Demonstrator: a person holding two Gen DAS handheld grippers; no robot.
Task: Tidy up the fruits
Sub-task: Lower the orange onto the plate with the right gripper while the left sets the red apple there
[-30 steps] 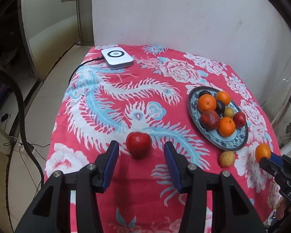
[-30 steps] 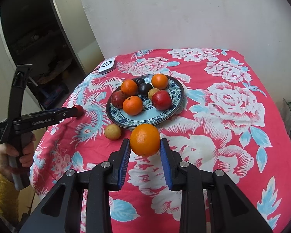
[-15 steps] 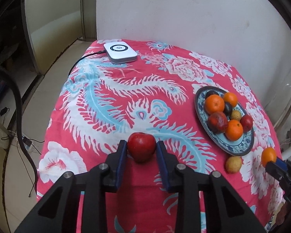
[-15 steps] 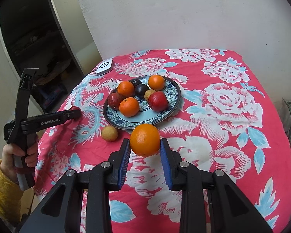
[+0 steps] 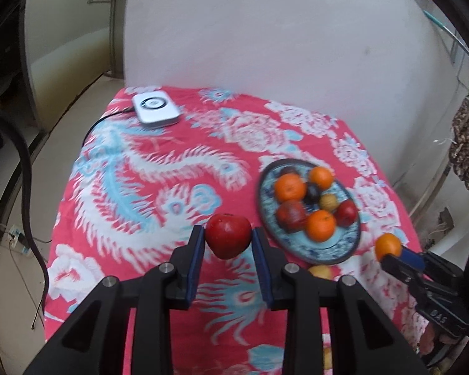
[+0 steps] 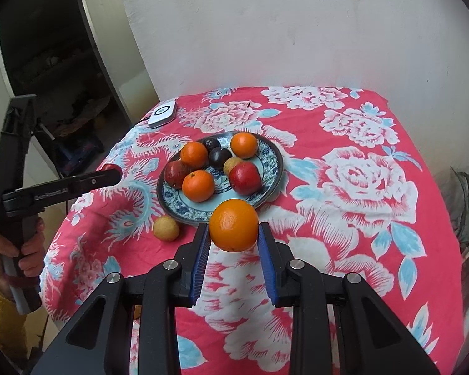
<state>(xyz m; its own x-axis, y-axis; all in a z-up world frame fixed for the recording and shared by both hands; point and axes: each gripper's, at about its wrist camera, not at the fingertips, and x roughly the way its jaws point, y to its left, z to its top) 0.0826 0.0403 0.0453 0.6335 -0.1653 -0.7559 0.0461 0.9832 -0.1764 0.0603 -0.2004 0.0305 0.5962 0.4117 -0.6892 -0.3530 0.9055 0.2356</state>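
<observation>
My left gripper (image 5: 228, 237) is shut on a red apple (image 5: 229, 236) and holds it above the red flowered cloth, left of the blue patterned plate (image 5: 344, 251). My right gripper (image 6: 233, 232) is shut on an orange (image 6: 233, 225) and holds it above the cloth just in front of the plate (image 6: 273, 168). The plate holds several fruits: oranges, red apples, dark plums and a small yellow one. A small yellow fruit (image 6: 166, 228) lies on the cloth by the plate's near left rim. The right gripper with its orange (image 5: 388, 246) also shows in the left wrist view.
A white flat device (image 5: 155, 108) with a black cable lies at the far left corner of the table. A white wall stands behind the table. The cloth hangs over the table edges. The left gripper's finger (image 6: 87, 182) shows in the right wrist view, held by a hand.
My left gripper closed on the red apple and lifted it off the cloth, moving towards the plate. My right gripper kept hold of the orange and rose a little.
</observation>
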